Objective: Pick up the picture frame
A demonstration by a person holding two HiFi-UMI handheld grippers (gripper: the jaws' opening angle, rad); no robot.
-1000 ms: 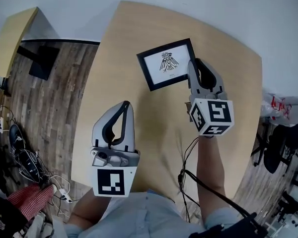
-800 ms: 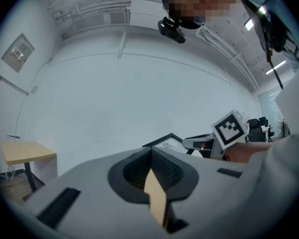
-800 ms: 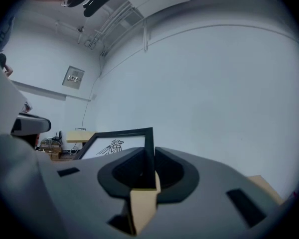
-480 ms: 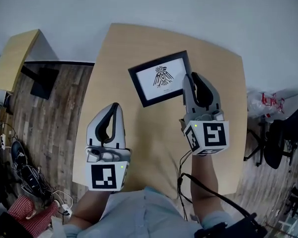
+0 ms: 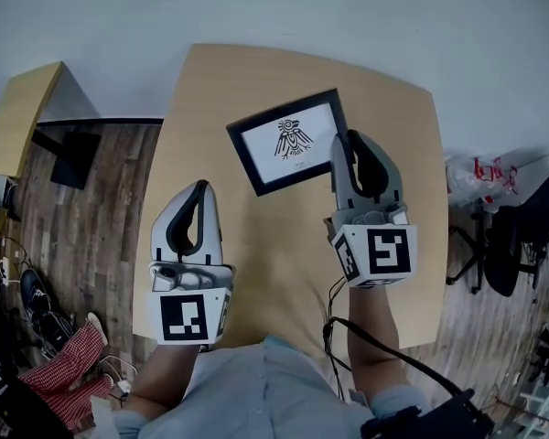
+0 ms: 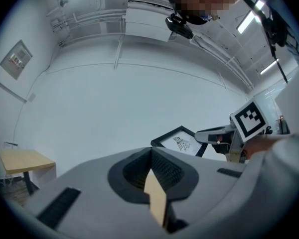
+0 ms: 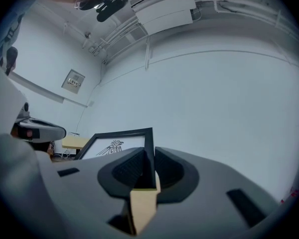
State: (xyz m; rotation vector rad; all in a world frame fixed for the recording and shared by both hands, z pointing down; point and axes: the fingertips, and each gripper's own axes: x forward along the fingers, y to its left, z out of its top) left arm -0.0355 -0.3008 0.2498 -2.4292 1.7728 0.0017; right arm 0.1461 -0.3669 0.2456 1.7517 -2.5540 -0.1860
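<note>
The picture frame (image 5: 288,140) is black with a white mat and a bird drawing. It hangs above the light wooden table (image 5: 274,245), tilted, with my right gripper (image 5: 348,137) shut on its right edge. In the right gripper view that edge of the frame (image 7: 117,143) stands upright between the pads of the right gripper (image 7: 149,153). My left gripper (image 5: 199,186) is shut and holds nothing, over the table's near left part, apart from the frame. From the left gripper (image 6: 150,151) view, the frame (image 6: 182,142) shows ahead to the right.
A small side table (image 5: 14,117) and a black stand (image 5: 73,144) are on the wooden floor at left. Cables and a red checked cloth (image 5: 69,373) lie lower left. A dark chair (image 5: 508,245) stands right of the table.
My right gripper has risen with the frame held in it, and the frame now sits higher off the table. The left gripper has also come up a little, still shut.
</note>
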